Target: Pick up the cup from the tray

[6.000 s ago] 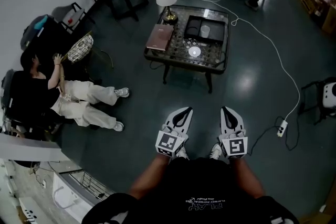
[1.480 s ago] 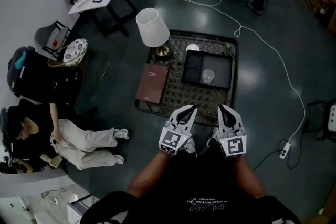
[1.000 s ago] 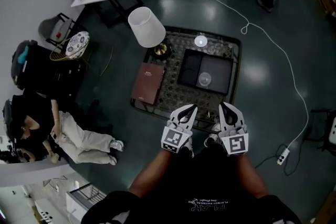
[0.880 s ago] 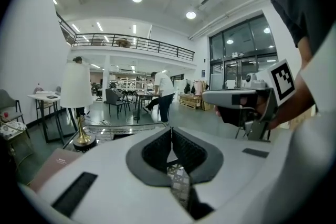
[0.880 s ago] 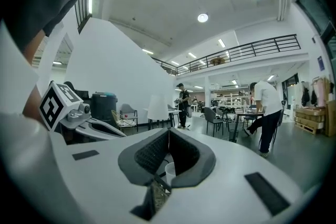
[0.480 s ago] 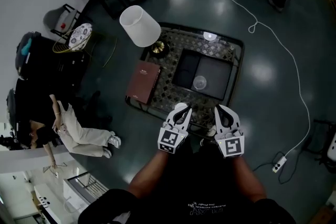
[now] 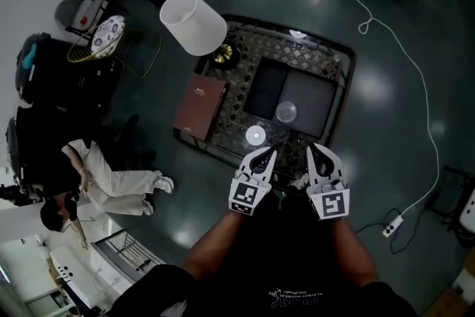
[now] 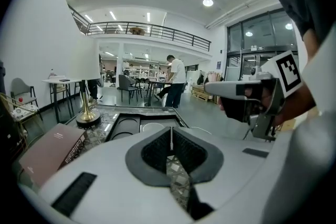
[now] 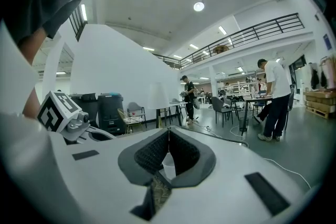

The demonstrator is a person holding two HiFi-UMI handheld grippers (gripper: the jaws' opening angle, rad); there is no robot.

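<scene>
**Both grippers closed at the near edge of the surface; cup in tray ahead**

Room: an open hall with a dark glossy floor (image 7: 386, 93). A white cable (image 7: 415, 70) runs across the floor to the right of the right gripper. A person (image 7: 111, 174) sits on the floor, well to the left of the left gripper.

Surface: a low surface (image 7: 237, 104) with a woven patterned top stands directly ahead of both grippers. A dark tray (image 7: 308, 89) lies on it, ahead of the grippers. A lamp (image 7: 191, 22) stands ahead and left, beyond a brown book (image 7: 199, 96) that lies ahead-left of the left gripper.

Cup: the clear cup (image 7: 286, 112) stands in the tray, near its closer edge, ahead of the gap between the grippers.

Grippers: the left gripper (image 7: 263, 158) and the right gripper (image 7: 315, 156) are held side by side, level, pointing forward over the near edge of the surface. Each has its jaws together with nothing between them. Neither touches the cup.
</scene>
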